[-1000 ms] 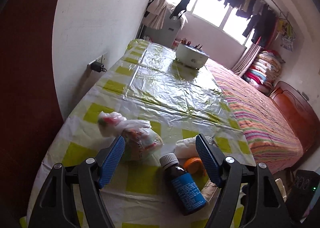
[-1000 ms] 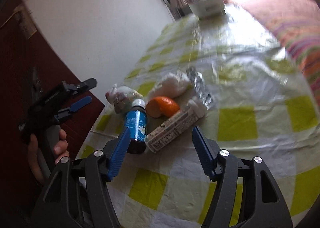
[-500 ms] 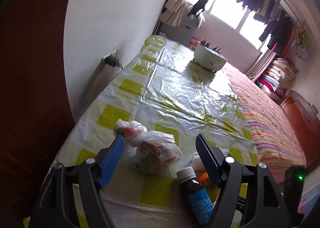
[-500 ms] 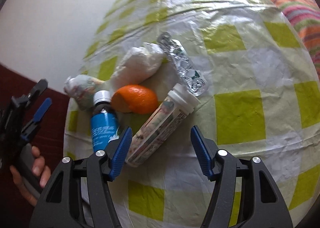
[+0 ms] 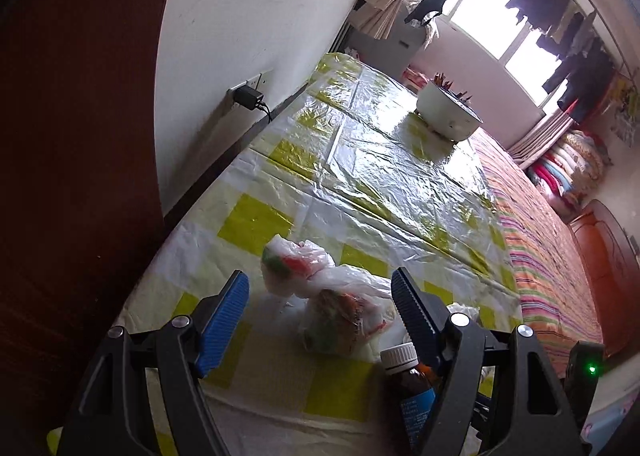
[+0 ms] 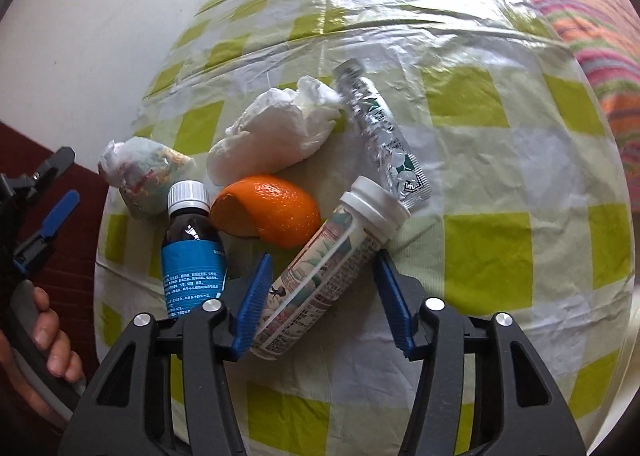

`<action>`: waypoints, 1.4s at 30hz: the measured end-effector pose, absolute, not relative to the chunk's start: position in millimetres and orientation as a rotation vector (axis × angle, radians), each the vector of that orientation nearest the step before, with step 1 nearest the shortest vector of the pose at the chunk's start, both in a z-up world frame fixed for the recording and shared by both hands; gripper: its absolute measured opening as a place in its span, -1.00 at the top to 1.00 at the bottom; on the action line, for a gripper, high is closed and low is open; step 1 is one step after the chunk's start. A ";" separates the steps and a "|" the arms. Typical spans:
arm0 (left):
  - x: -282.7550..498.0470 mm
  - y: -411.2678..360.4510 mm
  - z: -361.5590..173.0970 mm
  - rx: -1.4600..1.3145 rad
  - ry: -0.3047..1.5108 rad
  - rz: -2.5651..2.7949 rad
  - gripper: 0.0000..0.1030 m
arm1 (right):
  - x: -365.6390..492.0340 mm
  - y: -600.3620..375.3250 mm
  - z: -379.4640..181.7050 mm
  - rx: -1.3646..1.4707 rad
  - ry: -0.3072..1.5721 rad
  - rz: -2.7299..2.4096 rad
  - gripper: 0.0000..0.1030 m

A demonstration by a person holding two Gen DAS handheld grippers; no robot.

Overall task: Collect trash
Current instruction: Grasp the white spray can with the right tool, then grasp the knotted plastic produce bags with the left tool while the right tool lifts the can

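Note:
On the yellow-checked plastic table cover [image 6: 480, 248] lies a heap of trash: a white printed tube [image 6: 332, 256], an orange peel [image 6: 268, 212], a brown bottle [image 6: 192, 252] with a blue label, a crumpled tissue [image 6: 276, 132], a foil blister pack [image 6: 380, 132] and a knotted plastic bag [image 6: 144, 176]. My right gripper [image 6: 323, 258] points down over the tube. Its jaws are closing with the tube slanting between the blue pads, not visibly pressed. My left gripper [image 5: 320, 284] stands open just short of the plastic bag [image 5: 336, 312]; the bottle [image 5: 412, 388] stands by its right finger.
A white pot [image 5: 446, 112] sits at the table's far end. A charger [image 5: 248, 96] is plugged into the wall on the left. A striped bedcover [image 5: 552, 276] runs along the right. A hand [image 6: 44, 340] holds the left gripper [image 6: 44, 212] at the table's left edge.
The right gripper tipped downward and came closer over the tube, and its jaws narrowed. The left gripper shifted left, so the bag now sits between its fingers and the bottle at its right.

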State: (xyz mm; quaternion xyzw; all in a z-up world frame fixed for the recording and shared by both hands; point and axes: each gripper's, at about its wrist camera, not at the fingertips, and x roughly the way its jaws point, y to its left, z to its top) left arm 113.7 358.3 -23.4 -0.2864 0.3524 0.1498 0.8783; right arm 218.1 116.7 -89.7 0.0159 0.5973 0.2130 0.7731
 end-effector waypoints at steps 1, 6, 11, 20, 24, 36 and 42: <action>113.2 357.7 -22.9 -0.594 0.735 0.311 -0.39 | 218.2 117.8 -90.1 0.032 1.291 0.475 0.21; 113.4 355.2 -26.1 -0.571 0.760 0.314 -0.39 | 213.2 105.6 -91.4 0.100 1.276 0.561 0.40; 116.6 353.7 -31.4 -0.559 0.794 0.307 -0.39 | 192.9 77.1 -74.6 0.186 1.187 0.658 0.43; 131.3 349.0 -47.5 -0.567 0.840 0.336 -0.39 | 156.3 28.7 -48.2 0.343 0.988 0.788 0.43; 145.6 336.7 -52.3 -0.491 0.869 0.357 -0.39 | 148.9 7.8 -50.4 0.401 0.933 0.818 0.43; 178.5 317.1 -72.6 -0.397 0.897 0.325 0.01 | 145.8 -8.4 -69.7 0.455 0.879 0.841 0.44; 175.2 305.3 -62.6 -0.338 0.872 0.338 0.16 | 145.0 -24.0 -63.6 0.473 0.846 0.833 0.45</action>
